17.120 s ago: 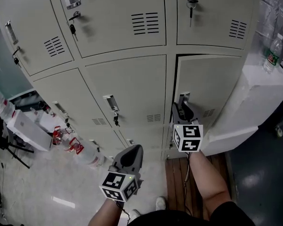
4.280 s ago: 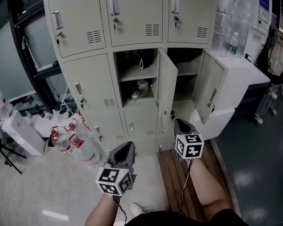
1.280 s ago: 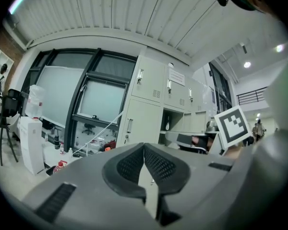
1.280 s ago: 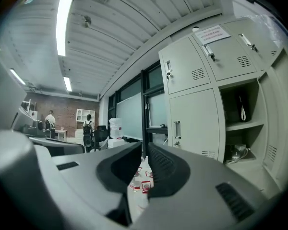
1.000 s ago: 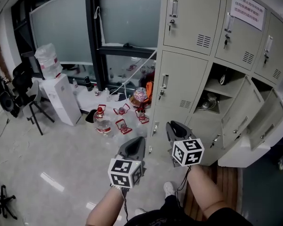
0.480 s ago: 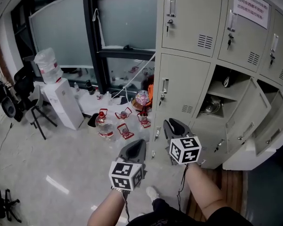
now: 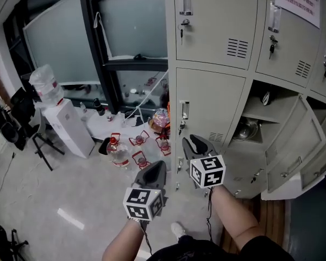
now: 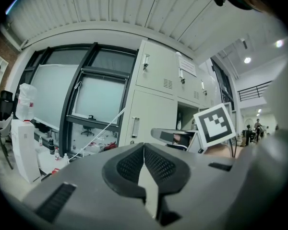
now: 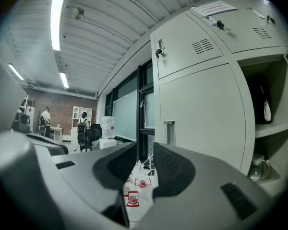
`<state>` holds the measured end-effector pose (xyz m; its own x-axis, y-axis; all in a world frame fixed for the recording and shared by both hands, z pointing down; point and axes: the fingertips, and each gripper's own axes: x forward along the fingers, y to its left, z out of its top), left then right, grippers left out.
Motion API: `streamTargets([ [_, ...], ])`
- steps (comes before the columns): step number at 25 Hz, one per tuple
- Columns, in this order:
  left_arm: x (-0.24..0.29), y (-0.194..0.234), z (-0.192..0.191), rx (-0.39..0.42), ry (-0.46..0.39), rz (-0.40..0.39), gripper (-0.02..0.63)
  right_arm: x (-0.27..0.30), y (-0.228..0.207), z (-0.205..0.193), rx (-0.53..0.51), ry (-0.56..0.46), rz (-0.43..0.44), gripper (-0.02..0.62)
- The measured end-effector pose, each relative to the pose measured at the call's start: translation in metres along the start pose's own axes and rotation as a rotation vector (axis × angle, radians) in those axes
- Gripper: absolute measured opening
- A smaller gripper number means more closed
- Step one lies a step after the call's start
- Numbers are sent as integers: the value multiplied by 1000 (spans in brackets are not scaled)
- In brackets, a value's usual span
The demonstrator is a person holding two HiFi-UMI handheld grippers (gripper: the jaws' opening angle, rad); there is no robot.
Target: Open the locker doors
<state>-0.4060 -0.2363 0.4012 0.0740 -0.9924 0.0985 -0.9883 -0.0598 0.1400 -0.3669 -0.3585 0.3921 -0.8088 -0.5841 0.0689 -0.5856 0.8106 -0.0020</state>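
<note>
The beige lockers fill the right of the head view. The left column's middle door (image 7: pixel 209 105) is closed, and its handle (image 7: pixel 184 111) sits at the left edge. Two doors further right (image 7: pixel 293 140) hang open. My right gripper (image 7: pixel 197 143) points at the closed door just below the handle, apart from it. Its jaws have just been opening, with nothing between them. From the right gripper (image 9: pixel 145 152) view, the handle (image 9: pixel 169 132) stands ahead. My left gripper (image 7: pixel 155 170) hangs lower left, its pads (image 8: pixel 156 164) meeting and empty.
Water jugs with red handles (image 7: pixel 140 141) and a bottle (image 7: pixel 118 152) stand on the floor by the locker's foot. A white water dispenser (image 7: pixel 70 126) and a black-framed window wall (image 7: pixel 95 48) lie to the left. An open compartment holds a metal pot (image 7: pixel 249 129).
Both grippers have moved left along the lockers toward the closed left-column door. The gap between the right gripper's jaws has grown. The left gripper stays shut.
</note>
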Motion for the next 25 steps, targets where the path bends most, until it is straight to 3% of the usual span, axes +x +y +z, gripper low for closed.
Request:
streamTargets([
  [14, 87, 57, 0, 3, 5, -14, 3, 117, -48, -15, -35, 9, -53, 149],
  [25, 113, 83, 0, -15, 15, -40, 3, 159, -55, -24, -54, 26, -100, 179],
])
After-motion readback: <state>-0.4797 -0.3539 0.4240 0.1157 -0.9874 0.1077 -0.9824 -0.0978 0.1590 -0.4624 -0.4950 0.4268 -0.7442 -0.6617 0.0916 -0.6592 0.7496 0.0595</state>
